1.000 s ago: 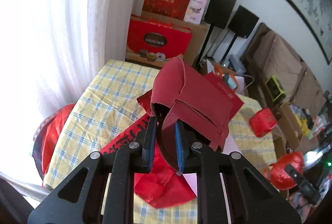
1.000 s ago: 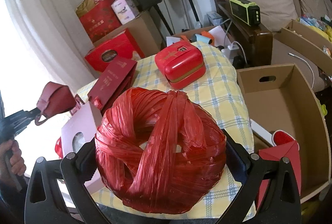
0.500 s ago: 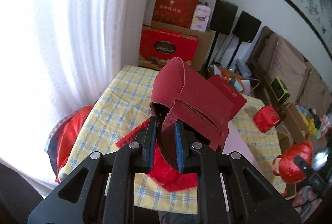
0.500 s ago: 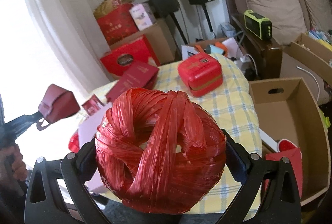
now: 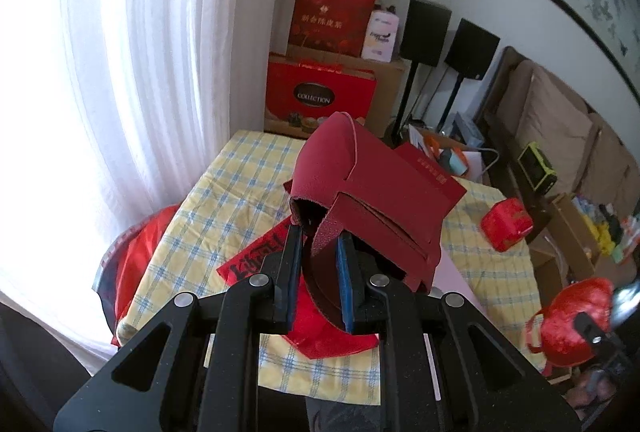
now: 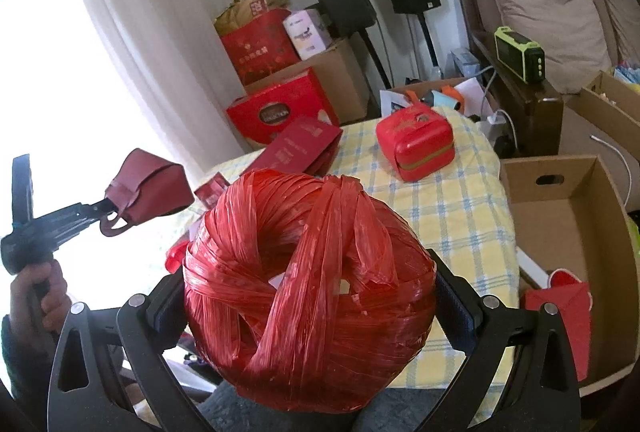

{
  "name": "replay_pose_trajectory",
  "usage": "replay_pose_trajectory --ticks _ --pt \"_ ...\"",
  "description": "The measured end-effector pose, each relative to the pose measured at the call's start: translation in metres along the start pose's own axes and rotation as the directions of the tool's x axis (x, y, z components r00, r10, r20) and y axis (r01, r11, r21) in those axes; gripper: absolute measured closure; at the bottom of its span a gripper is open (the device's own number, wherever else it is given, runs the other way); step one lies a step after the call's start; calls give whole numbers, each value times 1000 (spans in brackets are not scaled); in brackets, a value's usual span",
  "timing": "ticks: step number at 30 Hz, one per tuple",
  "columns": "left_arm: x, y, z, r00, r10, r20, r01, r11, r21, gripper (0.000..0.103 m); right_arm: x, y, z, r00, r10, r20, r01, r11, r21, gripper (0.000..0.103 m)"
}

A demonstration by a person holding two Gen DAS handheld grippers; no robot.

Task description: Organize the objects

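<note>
- Yellow-and-blue checked cloth covers the table (image 6: 448, 200), which stands beside a white-curtained window (image 5: 100, 72) in a living room.
- Held above the near edge of that table, the dark red leather pouch (image 5: 360, 192) hangs in the air from the left gripper (image 5: 318, 272); its blue-padded fingers (image 5: 344, 284) are pressed together on the pouch's strap loop.
- From the right wrist view the same pouch (image 6: 148, 188) shows at the far left, clear of the table, with the person's hand (image 6: 40, 296) on the gripper's handle below it.
- The ball of red plastic twine (image 6: 308, 292) sits between the fingers of the right gripper (image 6: 308, 296), which stand wide and clamp its two sides; it is lifted above the table's near edge.
- Under the pouch on the cloth lie red paper pieces with black characters (image 5: 256, 256) and a pale pink sheet (image 5: 452, 272).
- Farther back on the table lie a flat dark red box (image 6: 300, 148) and a small red case (image 6: 416, 144), apart from each other.
- To the right of the table stands an open cardboard box (image 6: 568, 216) with a red item in its near corner.
- Against the far wall are stacked red gift boxes (image 5: 320, 100), two black speakers on stands (image 5: 448, 36), and a brown sofa (image 6: 540, 4) at the right.
</note>
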State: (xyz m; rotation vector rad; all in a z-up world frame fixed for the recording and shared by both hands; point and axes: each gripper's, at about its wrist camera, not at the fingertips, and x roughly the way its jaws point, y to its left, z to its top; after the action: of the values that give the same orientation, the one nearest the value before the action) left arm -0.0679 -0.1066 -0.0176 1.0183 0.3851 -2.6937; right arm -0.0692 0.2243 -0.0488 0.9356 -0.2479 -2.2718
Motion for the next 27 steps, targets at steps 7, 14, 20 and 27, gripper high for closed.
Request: replay_pose_trajectory --ticks 7,14,20,27 --pt "-8 -20 2 999 -22 26 21 1000 13 88 -35 4 19 1000 -27 10 28 990 -139 1" --pt "-10 -45 1 1000 -17 18 17 999 50 88 -37 -22 -8 998 -63 12 64 991 -117 1" --pt "-20 -67 3 999 -34 35 32 998 56 88 -36 -37 -14 997 -75 5 75 991 -113 1" --pt "-50 -93 5 995 -73 74 66 994 89 88 -61 -53 -6 998 -55 44 58 996 -64 1"
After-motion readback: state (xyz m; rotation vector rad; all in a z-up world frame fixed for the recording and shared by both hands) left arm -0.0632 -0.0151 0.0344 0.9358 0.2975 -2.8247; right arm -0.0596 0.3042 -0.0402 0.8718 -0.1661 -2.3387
